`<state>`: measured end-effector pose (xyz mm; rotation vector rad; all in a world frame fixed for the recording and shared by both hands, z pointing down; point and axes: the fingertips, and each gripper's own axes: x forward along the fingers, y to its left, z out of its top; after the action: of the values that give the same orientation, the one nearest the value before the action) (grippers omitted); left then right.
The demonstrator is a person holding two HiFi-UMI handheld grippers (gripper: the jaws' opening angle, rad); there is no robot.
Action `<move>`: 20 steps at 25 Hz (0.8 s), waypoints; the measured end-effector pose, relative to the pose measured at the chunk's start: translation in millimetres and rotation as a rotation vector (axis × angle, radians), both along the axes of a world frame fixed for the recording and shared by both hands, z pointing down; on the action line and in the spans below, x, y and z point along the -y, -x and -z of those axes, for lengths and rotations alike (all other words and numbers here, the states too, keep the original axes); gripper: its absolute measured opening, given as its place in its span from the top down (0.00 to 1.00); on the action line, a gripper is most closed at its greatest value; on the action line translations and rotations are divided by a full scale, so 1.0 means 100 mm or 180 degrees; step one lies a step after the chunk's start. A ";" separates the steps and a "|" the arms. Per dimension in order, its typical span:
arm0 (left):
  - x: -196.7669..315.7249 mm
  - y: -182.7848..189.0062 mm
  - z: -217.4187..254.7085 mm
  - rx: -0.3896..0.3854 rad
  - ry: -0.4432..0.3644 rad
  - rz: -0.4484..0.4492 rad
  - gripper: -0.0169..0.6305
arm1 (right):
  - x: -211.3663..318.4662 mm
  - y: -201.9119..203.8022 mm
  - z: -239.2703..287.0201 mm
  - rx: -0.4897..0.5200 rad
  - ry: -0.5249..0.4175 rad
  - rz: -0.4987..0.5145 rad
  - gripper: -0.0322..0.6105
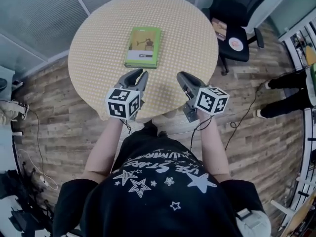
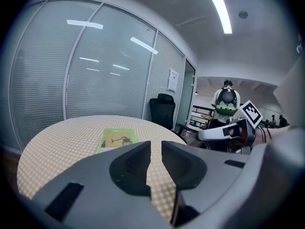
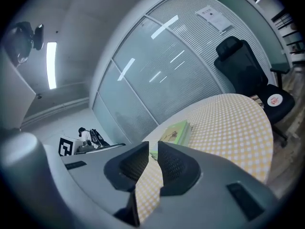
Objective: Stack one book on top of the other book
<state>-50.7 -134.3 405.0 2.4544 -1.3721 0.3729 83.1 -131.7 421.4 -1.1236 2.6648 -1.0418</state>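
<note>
Two green books (image 1: 143, 46) lie stacked near the middle of the round table (image 1: 94, 48) with its yellow checked cloth, the upper one showing a brown cover picture. The stack also appears in the left gripper view (image 2: 116, 138) and the right gripper view (image 3: 176, 131), well beyond the jaws. My left gripper (image 1: 140, 74) hovers over the table's near edge, short of the stack; its jaws stand a narrow gap apart with nothing between them (image 2: 156, 145). My right gripper (image 1: 181, 76) is beside it to the right, jaws likewise slightly apart and empty (image 3: 153, 147).
A black office chair (image 1: 236, 14) with small items on its seat stands at the table's far right. Another person's legs (image 1: 284, 90) reach in at the right edge. A glass wall with blinds (image 2: 95, 66) runs behind the table. Cables lie on the wooden floor (image 1: 29, 132).
</note>
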 end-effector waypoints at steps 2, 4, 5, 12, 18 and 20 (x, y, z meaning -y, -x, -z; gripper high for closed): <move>-0.14 0.01 -0.03 0.0014 0.0017 0.0055 0.88 | -0.10 0.03 -0.02 0.0029 -0.0008 0.0053 0.84; -0.27 0.06 -0.06 0.0029 0.0044 0.0126 0.90 | -0.20 0.10 -0.07 0.0062 0.0010 0.0122 0.85; -0.33 0.08 -0.09 0.0033 0.0054 0.0160 0.91 | -0.25 0.13 -0.11 0.0072 0.0032 0.0154 0.85; -0.65 0.22 -0.08 -0.0067 0.0015 0.0224 0.96 | -0.57 0.35 -0.21 0.0009 0.0061 0.0298 0.85; -0.80 0.31 -0.12 -0.0140 0.0046 0.0109 0.96 | -0.68 0.40 -0.12 -0.0088 -0.0014 0.0192 0.87; -0.92 0.41 -0.06 -0.0162 0.0024 0.0073 0.96 | -0.75 0.52 -0.07 -0.0114 -0.0036 0.0164 0.88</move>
<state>-92.2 -42.1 411.3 2.4228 -1.3742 0.3076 30.7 -56.9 428.6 -1.0872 2.7378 -1.0226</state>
